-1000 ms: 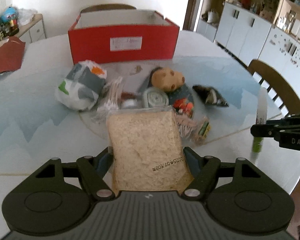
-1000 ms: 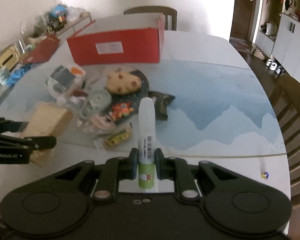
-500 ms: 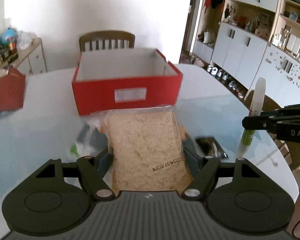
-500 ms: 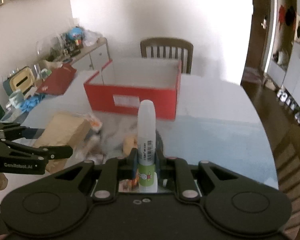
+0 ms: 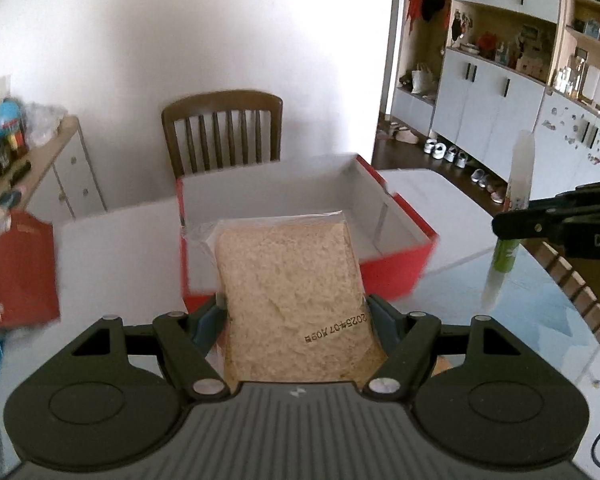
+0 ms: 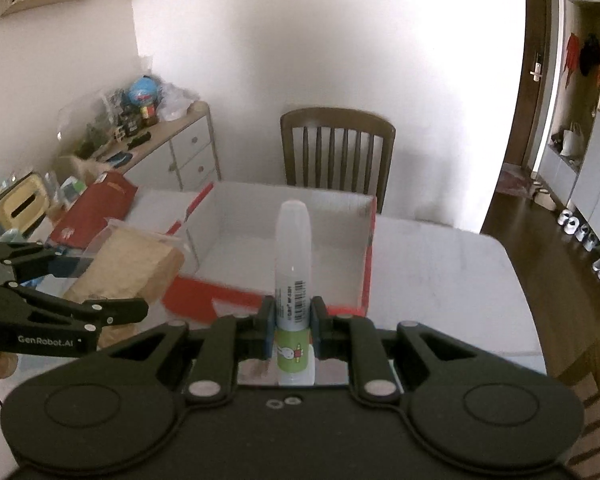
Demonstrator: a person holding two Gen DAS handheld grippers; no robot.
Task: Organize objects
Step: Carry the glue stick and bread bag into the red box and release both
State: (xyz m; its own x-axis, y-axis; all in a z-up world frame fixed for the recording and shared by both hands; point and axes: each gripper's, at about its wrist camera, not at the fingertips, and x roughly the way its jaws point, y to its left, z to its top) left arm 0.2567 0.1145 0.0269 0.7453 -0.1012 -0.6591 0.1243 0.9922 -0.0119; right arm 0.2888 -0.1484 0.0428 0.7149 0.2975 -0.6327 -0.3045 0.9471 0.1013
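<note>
The left gripper (image 5: pixel 296 316) is clamped on a bagged slice of bread (image 5: pixel 296 300), its fingers (image 5: pixel 210 318) pressed against the bag's two sides, with a printed date near the right finger. The bread juts forward past the fingertips, and just beyond it sits the open red box (image 5: pixel 396 268) with its white inside. Left of the fingers a red lid (image 5: pixel 16 272) lies flat on the table (image 5: pixel 116 256); the blur there makes its edges hard to read. A wooden chair (image 5: pixel 222 132) stands behind the box.

The right gripper (image 6: pixel 293 328) is closed tight on a white glue tube (image 6: pixel 293 276), standing upright between the fingers (image 6: pixel 266 328), its green label just below the pads. The box lies straight ahead of the fingertips.
</note>
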